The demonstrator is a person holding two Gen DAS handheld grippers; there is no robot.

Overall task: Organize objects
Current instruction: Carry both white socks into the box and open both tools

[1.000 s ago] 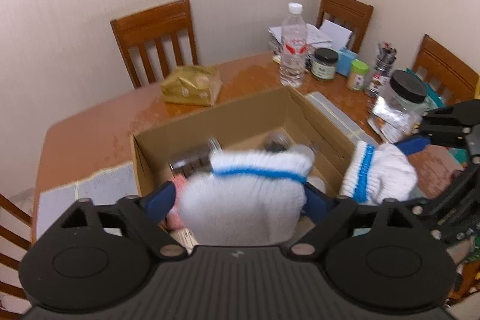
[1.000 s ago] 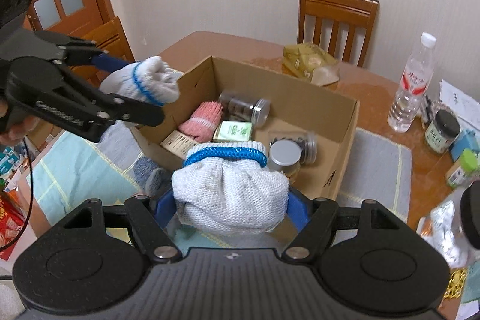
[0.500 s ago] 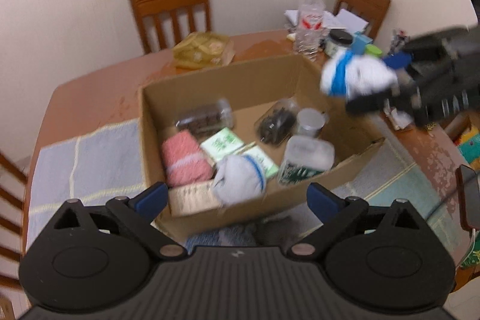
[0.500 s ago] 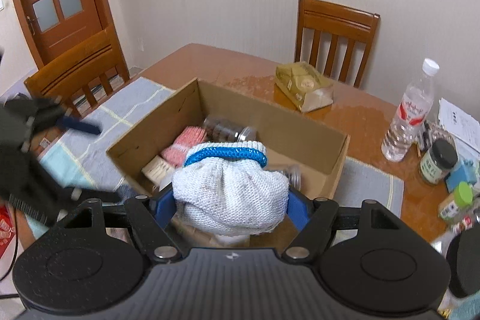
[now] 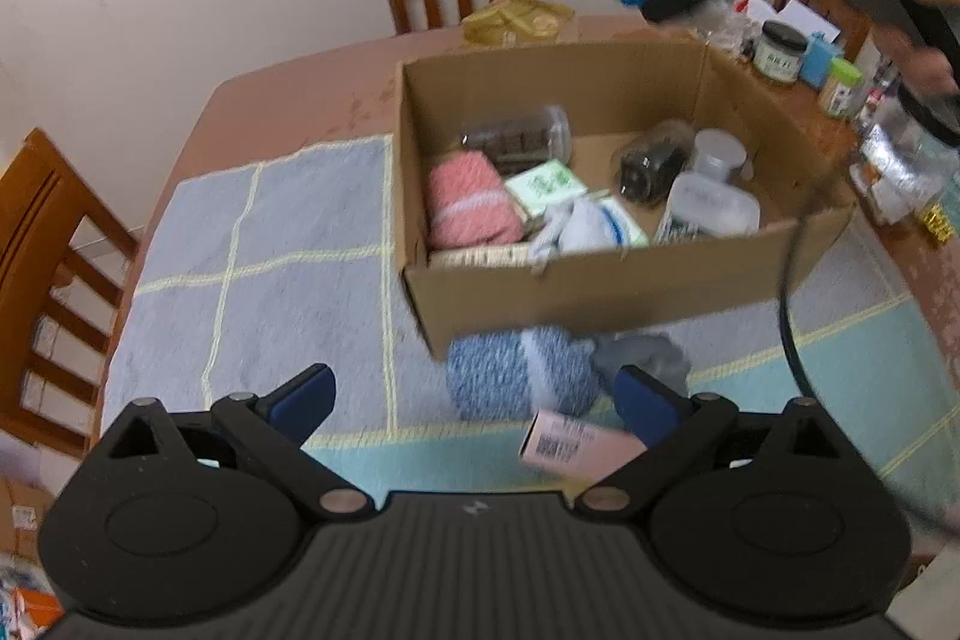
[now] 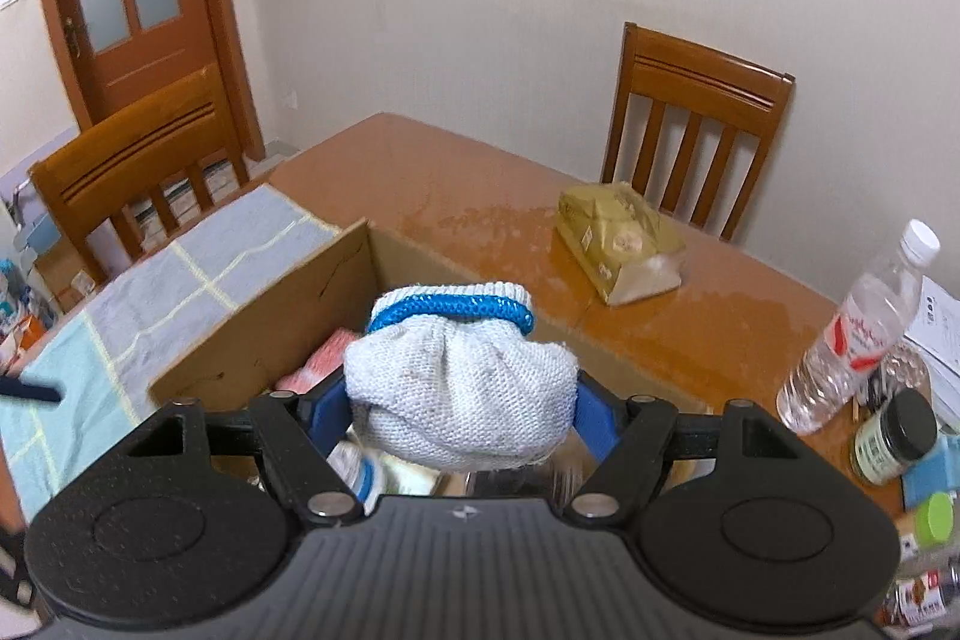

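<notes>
Your right claw (image 6: 462, 409) is gripping a white knit bundle (image 6: 459, 400) banded in bright blue. The brown cardboard box (image 5: 600, 280) is holding a pink roll (image 5: 471, 202) striped in white. A speckled blue roll (image 5: 519, 370) is lying on the grey-blue cloth (image 5: 270, 232) lined in pale yellow, over your reddish-brown desk (image 6: 480, 184).

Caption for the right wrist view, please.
Right gripper clamps a white glove with blue cuff above the open cardboard box on the wooden table.
</notes>
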